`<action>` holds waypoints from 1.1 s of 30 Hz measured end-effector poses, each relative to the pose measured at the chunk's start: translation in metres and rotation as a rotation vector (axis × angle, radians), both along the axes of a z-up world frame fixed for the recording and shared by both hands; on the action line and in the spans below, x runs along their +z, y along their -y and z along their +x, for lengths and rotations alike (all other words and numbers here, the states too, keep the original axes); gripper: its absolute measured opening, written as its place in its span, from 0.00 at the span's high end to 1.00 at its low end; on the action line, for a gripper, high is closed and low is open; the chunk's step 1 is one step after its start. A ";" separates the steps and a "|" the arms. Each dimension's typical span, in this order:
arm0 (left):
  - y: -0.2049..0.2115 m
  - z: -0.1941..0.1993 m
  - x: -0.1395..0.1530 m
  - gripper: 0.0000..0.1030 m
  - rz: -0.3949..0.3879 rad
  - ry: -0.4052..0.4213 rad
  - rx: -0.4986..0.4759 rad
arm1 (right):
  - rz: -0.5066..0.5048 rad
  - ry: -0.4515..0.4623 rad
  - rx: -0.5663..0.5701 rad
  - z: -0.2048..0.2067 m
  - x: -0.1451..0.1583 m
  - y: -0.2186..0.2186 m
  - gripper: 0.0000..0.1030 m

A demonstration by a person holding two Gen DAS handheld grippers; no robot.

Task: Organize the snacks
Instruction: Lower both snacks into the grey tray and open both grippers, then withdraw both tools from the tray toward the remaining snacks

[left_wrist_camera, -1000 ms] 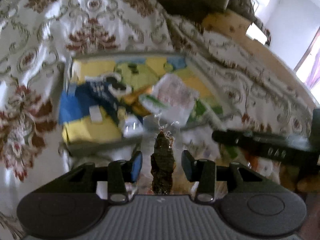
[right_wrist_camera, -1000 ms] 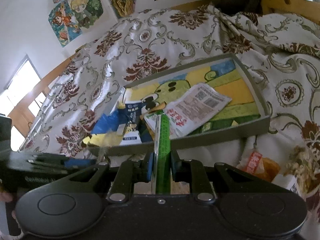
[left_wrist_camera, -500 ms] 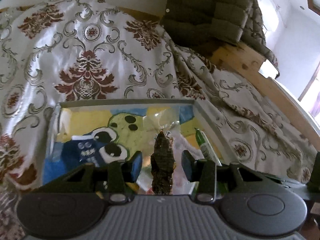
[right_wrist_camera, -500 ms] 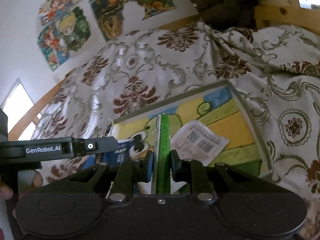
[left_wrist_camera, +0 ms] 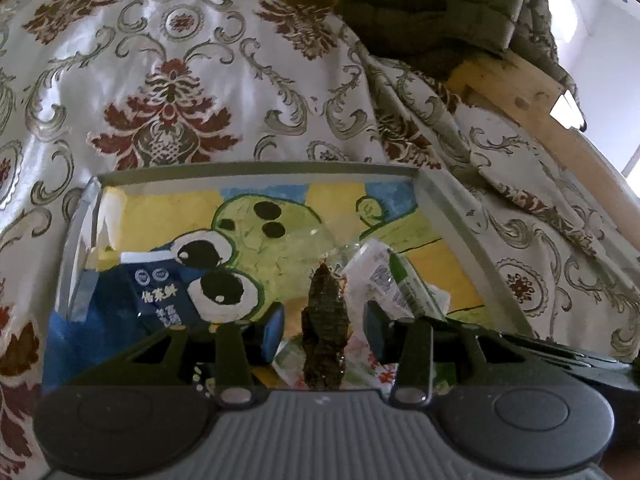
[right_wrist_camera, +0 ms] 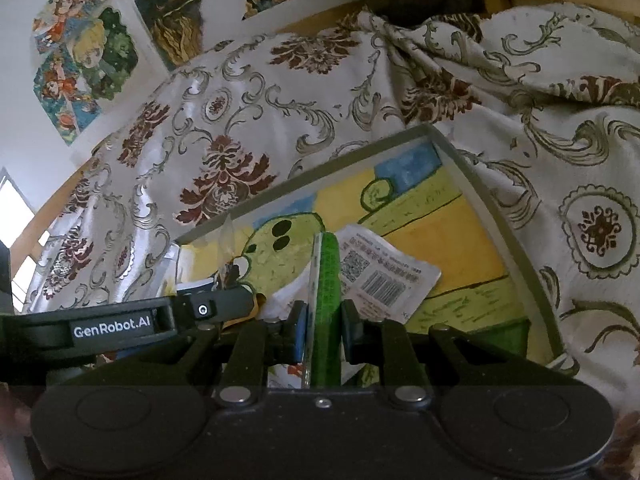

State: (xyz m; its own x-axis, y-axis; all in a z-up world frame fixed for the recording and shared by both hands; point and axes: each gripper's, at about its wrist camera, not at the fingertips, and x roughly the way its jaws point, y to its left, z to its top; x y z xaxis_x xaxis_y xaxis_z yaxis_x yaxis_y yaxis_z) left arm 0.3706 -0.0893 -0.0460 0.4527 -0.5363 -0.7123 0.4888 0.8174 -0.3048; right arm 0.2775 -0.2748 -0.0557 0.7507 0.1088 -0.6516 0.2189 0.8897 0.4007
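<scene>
A grey tray (left_wrist_camera: 256,168) with a painted green cartoon lining lies on the bed. In it are a blue packet (left_wrist_camera: 160,300) and a white packet (left_wrist_camera: 376,276) with barcodes. My left gripper (left_wrist_camera: 323,326) hangs over the tray's near side, shut on a dark brown snack (left_wrist_camera: 325,312) in a clear wrapper. My right gripper (right_wrist_camera: 324,330) is shut on a thin green packet (right_wrist_camera: 328,280) held edge-on above the white packet (right_wrist_camera: 384,276). The tray's rim (right_wrist_camera: 360,152) runs behind it. The green packet (left_wrist_camera: 404,280) also shows in the left wrist view. A left gripper finger (right_wrist_camera: 200,310) reaches in from the left.
A white bedspread (left_wrist_camera: 168,92) with red and grey ornaments surrounds the tray. A wooden bed rail (left_wrist_camera: 532,92) and a dark green quilted cover (left_wrist_camera: 432,4) lie beyond it on the right. Cartoon posters (right_wrist_camera: 92,52) hang on the wall behind the bed.
Both grippers have moved forward from the tray's near edge to over its inside, each still holding its snack. The tray now looks larger and closer.
</scene>
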 end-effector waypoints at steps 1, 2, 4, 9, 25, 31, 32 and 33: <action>0.000 0.000 -0.001 0.53 0.005 0.000 0.005 | 0.000 -0.001 0.000 0.000 0.000 0.000 0.79; 0.000 -0.001 -0.002 0.53 0.015 0.001 0.009 | 0.001 0.000 0.002 0.000 0.000 0.000 0.78; -0.001 -0.004 -0.002 0.48 0.034 0.006 0.020 | 0.001 0.002 0.001 -0.002 0.002 0.000 0.75; -0.009 -0.014 0.008 0.24 0.042 0.038 0.052 | -0.002 0.017 0.001 -0.009 0.013 0.000 0.59; -0.053 -0.127 0.086 0.00 0.027 0.323 0.190 | -0.168 0.186 0.014 -0.110 0.100 -0.006 0.03; -0.070 -0.190 0.101 0.00 0.083 0.386 0.263 | -0.227 0.202 0.003 -0.169 0.118 -0.010 0.01; -0.072 -0.200 0.101 0.00 0.099 0.393 0.270 | -0.240 0.192 -0.010 -0.179 0.118 -0.011 0.01; -0.073 -0.210 0.101 0.00 0.118 0.399 0.276 | -0.257 0.182 -0.023 -0.188 0.119 -0.011 0.01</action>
State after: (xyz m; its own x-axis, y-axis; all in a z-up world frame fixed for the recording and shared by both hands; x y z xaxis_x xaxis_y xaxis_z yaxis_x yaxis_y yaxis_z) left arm 0.1605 -0.0161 0.0555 0.8159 -0.2848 -0.5032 0.3095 0.9502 -0.0360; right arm 0.0895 -0.2633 0.0628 0.8581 -0.0604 -0.5098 0.1852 0.9626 0.1975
